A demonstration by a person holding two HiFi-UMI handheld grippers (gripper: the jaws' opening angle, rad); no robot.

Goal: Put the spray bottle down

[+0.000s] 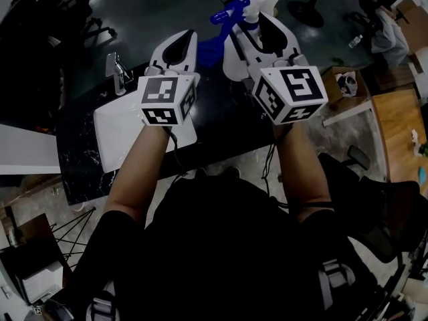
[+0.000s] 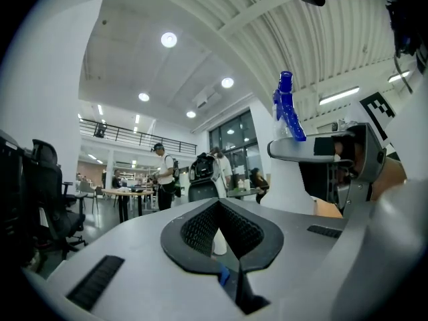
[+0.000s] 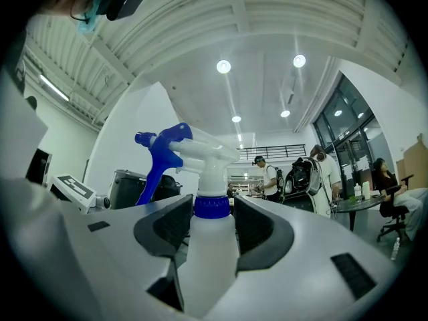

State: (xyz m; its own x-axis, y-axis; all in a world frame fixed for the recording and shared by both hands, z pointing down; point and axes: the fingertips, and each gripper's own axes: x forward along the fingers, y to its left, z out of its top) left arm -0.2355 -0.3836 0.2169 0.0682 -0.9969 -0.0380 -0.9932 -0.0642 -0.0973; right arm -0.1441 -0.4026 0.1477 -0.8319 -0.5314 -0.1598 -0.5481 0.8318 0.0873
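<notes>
My right gripper (image 3: 212,214) has its 2 jaws clamped on the neck of the white plastic spray bottle with a blue trigger head (image 3: 208,263), just under the blue collar. In the head view that bottle (image 1: 231,12) is held in the air above the far edge of the dark marble-patterned table (image 1: 80,149). It touches nothing but the right gripper (image 1: 253,25). My left gripper (image 2: 219,212) has its jaws drawn nearly together on nothing I can name, and it hovers above the white flat sheet (image 1: 120,129) near the table's left edge.

I see 2 risks. The bottle sits close to the far edge, so releasing there could send it to the floor. The hold is also high on the neck, so the body could swing and land tilted, then topple.

Both gripper views point up at the ceiling and show no table at all. In the head view the bottle's body and base are hidden behind the right gripper, so I cannot judge its height above the surface. A small shiny metal object (image 1: 117,72) near the far left corner is too unclear to identify.
</notes>
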